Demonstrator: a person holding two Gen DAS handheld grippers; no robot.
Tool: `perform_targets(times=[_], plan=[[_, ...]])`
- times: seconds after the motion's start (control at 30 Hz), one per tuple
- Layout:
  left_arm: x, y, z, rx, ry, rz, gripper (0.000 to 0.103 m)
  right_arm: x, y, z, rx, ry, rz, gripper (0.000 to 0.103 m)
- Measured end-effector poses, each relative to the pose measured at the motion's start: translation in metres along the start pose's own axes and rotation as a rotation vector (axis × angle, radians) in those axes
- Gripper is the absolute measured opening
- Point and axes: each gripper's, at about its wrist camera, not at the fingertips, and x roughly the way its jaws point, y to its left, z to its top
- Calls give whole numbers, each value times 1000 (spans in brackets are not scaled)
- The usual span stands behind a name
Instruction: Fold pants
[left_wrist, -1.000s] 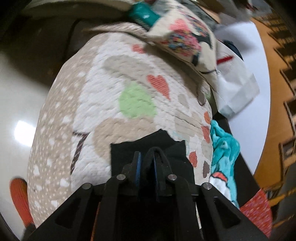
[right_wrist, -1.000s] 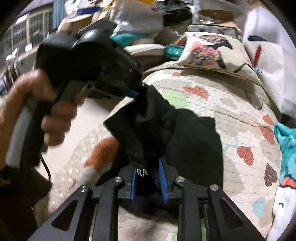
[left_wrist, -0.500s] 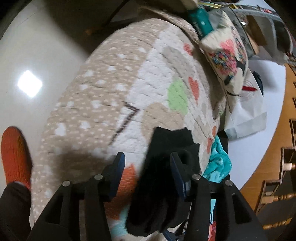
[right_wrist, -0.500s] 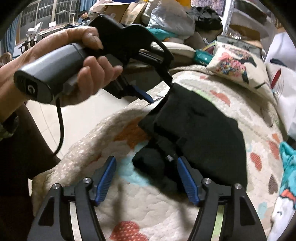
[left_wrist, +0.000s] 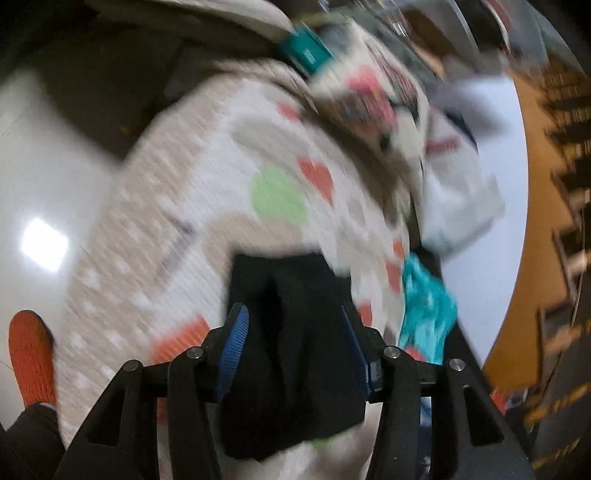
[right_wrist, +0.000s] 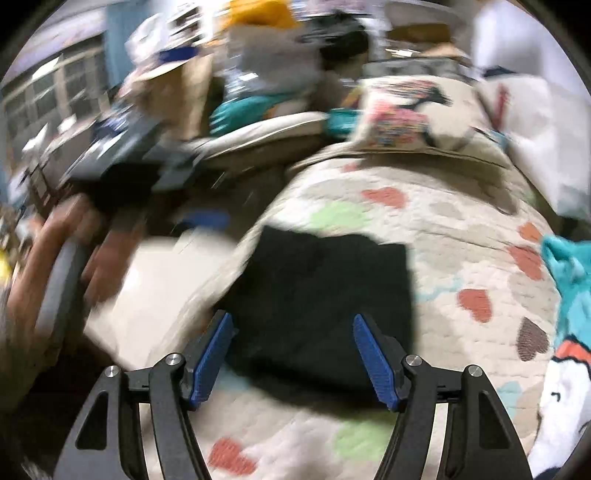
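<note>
The black pants (right_wrist: 325, 291) lie as a folded dark rectangle on a quilt with hearts (right_wrist: 461, 236). They also show in the left wrist view (left_wrist: 291, 347), blurred. My left gripper (left_wrist: 295, 343) is open and empty, its jaws spread above the pants. My right gripper (right_wrist: 295, 358) is open and empty, its blue pads (right_wrist: 212, 356) on either side of the near edge of the pants. The left gripper in a hand shows blurred at the left of the right wrist view (right_wrist: 122, 206).
A patterned pillow (right_wrist: 406, 114) lies at the far end of the quilt. A teal garment (right_wrist: 569, 280) lies at the right edge, with a white bag (left_wrist: 461, 192) beyond. Pale floor (left_wrist: 44, 184) and an orange slipper (left_wrist: 31, 354) are to the left. Clutter is piled behind.
Both grippers let go of the pants and opened. The pants now lie flat and folded on the quilt. Both grippers are moving; the frames are blurred.
</note>
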Motion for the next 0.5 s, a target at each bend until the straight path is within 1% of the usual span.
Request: perform_targets(times=[0.03, 0.07, 0.1, 0.13, 0.17, 0.2, 0.23, 0.37, 0.43, 0.5], plan=[[10, -5, -8, 26, 38, 36, 49, 5, -10, 7, 22, 1, -19, 66], [23, -8, -19, 58, 95, 108, 49, 11, -19, 14, 42, 11, -36, 52], [34, -6, -30, 77, 150, 182, 49, 21, -29, 23, 68, 31, -43, 41], [43, -2, -40, 80, 193, 238, 49, 31, -39, 31, 99, 55, -34, 39], [47, 5, -50, 81, 210, 270, 51, 39, -45, 36, 118, 69, -30, 39], [45, 4, -52, 97, 196, 275, 52, 48, -52, 41, 139, 87, -27, 39], [43, 2, -53, 111, 206, 283, 52, 57, -57, 46, 155, 103, -19, 39], [40, 9, -54, 93, 225, 266, 53, 86, -71, 59, 211, 137, -16, 39], [40, 9, -52, 94, 238, 259, 53, 96, -68, 64, 201, 152, -4, 39], [41, 9, -50, 93, 261, 250, 54, 108, -56, 67, 148, 187, 36, 39]])
